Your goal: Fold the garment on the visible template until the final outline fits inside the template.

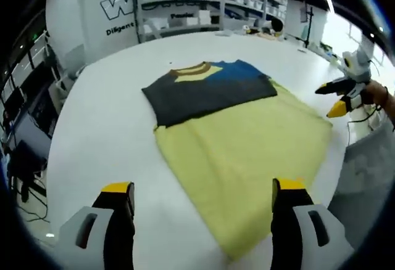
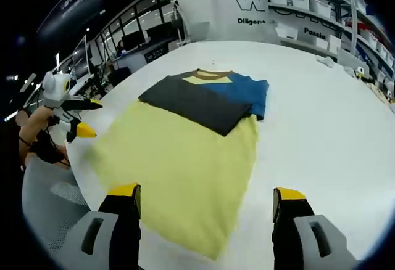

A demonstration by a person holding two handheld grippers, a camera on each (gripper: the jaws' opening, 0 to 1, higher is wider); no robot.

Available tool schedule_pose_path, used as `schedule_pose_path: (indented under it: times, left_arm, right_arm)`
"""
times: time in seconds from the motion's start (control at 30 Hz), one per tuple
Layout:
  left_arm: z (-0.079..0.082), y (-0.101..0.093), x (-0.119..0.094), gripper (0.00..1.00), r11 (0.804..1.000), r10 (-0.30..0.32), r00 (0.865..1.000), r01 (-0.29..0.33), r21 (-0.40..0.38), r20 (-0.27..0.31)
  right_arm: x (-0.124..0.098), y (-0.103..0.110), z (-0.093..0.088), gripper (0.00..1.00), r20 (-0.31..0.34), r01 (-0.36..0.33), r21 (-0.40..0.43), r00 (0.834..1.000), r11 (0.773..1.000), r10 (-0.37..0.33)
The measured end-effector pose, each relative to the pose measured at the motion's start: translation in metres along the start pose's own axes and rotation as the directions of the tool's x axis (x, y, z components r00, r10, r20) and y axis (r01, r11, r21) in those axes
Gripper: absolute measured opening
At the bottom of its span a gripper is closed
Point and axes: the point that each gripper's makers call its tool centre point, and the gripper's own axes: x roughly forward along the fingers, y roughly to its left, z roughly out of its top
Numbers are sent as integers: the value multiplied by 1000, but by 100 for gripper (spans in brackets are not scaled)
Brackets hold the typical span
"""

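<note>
So the garment [image 1: 237,140] is lying flat on the white tabletop [image 1: 111,116], collar end pointing away from both tools. The top part is dark grey and blue with a brownish collar, and the rest is a big pale-yellow panel running toward the cameras. No separate template outline can be made out from these views, so it's hard to say how close the fit is.

The left tool [image 1: 203,205] hangs above the near hem with its jaws spread wide and nothing between them. The right tool [image 2: 207,208] is the same deal, jaws apart and empty, hovering over the yellow hem from the other side. In the left gripper view the right tool also shows off at the far right edge of the cloth.

What matters for the next move: the shirt's long axis runs from the near hem straight out to the collar, and both tools sit at the hem end, one per corner. Looks like a hem-to-collar fold is the natural call, with neither tool clearly closer.
</note>
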Motion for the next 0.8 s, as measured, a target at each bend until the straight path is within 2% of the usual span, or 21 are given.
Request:
schedule_pose_path:
  times: [0.17, 0.27, 0.4, 0.47, 0.53, 0.67, 0.7, 0.8]
  left_arm:
    - [-14, -8, -7, 85, 1000, -24, 1000, 24, -8, -19]
    - [-18, -8, -10, 78, 1000, -2, 1000, 2, -31, -11]
    - [-32, -19, -14, 74, 998, -32, 999, 30, -59, -39]
    - [-43, -23, -16, 66, 997, -38, 996, 32, -66, -80]
    - [-46, -24, -16, 59, 997, -32, 996, 26, -69, -85]
    - [-58, -29, -19, 54, 994, -42, 990, 28, -105, -133]
    - [-62, -29, -21, 51, 992, -39, 987, 21, -121, -153]
    - [-67, -29, -21, 44, 988, -31, 987, 6, -153, -159]
  right_arm:
    - [-6, -3, -17, 77, -24, 10, 26, 1000, 1000, -9]
    - [-8, -1, -26, 70, -37, 7, 28, 999, 1000, -6]
    - [-9, 1, -40, 62, -56, 7, 80, 998, 997, -2]
    - [-10, 0, -43, 59, -59, 18, 80, 998, 997, -13]
    - [-11, 0, -46, 56, -59, 26, 75, 998, 997, -22]
    - [-11, -2, -53, 52, -79, 47, 56, 996, 997, -43]
    - [-11, -3, -55, 49, -89, 59, 39, 994, 997, -56]
    - [-12, -4, -57, 37, -92, 69, 31, 994, 997, -66]
